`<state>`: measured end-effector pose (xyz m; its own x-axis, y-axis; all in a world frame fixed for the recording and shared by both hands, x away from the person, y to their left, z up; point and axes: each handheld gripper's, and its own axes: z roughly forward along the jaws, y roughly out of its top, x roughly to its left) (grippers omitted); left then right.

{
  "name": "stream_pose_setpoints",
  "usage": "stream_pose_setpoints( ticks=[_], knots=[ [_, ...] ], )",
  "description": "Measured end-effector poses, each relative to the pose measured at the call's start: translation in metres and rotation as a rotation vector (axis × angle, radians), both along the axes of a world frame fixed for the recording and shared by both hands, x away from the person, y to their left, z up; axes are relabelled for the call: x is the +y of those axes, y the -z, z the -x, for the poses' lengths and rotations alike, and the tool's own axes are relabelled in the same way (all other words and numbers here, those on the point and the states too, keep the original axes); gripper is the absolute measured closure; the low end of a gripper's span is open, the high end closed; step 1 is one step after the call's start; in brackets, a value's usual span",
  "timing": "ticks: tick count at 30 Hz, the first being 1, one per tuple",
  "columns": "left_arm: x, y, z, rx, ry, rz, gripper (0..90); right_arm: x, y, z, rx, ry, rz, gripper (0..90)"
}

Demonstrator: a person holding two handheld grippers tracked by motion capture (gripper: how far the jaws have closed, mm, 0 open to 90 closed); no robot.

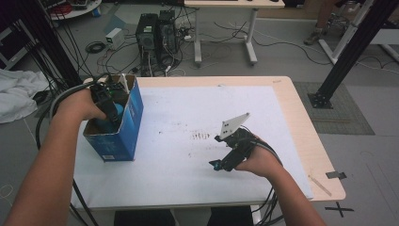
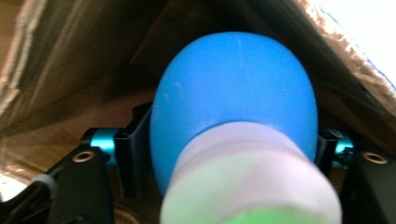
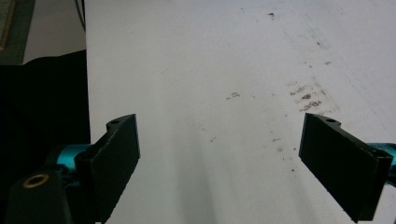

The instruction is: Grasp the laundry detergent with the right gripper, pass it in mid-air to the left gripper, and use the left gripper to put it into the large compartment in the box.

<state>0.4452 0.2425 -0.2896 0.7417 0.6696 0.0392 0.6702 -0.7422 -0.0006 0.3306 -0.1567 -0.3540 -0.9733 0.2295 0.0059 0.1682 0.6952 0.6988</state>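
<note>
The left gripper [image 1: 109,109] reaches down into the open blue cardboard box [image 1: 133,117] at the table's left edge, its jaws flanking a round blue bulb with a pale, ribbed collar [image 2: 233,116]. The jaws stand right at the bulb's sides, but I cannot tell whether the pads press on it. The right gripper [image 1: 218,165] rests low over the white table cover [image 1: 188,113], jaws wide apart with nothing between them.

The bulb looks smooth and rounded, so a loose hold could let it roll or drop unevenly inside the box. The brown cardboard inner walls [image 2: 70,60] crowd close around the left gripper; lifting out at an angle could catch a flap and tip or drag the box, which sits near the table's edge. To the right the cover lies open, marked by small brown specks [image 3: 308,98].
</note>
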Motion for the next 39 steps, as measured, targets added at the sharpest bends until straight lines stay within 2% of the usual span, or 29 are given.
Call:
stream_pose_setpoints(
  ticks=[10,13,27,33,36,39],
  knots=[
    [0.002,-0.003,0.002,-0.006,0.002,0.010,30.4,0.002,-0.002,0.000,0.000,-0.002,0.002,11.7],
    [0.002,-0.007,0.002,-0.031,-0.003,0.001,27.8,0.003,-0.002,0.000,-0.002,-0.004,-0.002,11.7],
    [-0.001,-0.016,0.006,-0.025,0.002,0.003,26.7,0.003,-0.003,0.000,0.001,-0.007,-0.004,11.7],
    [-0.001,-0.026,0.010,-0.031,0.001,0.018,25.1,0.002,-0.003,0.000,0.000,-0.009,-0.008,11.7],
    [-0.001,-0.030,0.012,-0.033,0.005,0.011,24.6,0.002,-0.003,0.000,-0.002,-0.012,-0.010,11.6],
    [0.001,-0.040,0.016,-0.042,0.003,0.015,23.1,0.002,-0.005,0.000,-0.002,-0.012,-0.011,11.7]
  ],
)
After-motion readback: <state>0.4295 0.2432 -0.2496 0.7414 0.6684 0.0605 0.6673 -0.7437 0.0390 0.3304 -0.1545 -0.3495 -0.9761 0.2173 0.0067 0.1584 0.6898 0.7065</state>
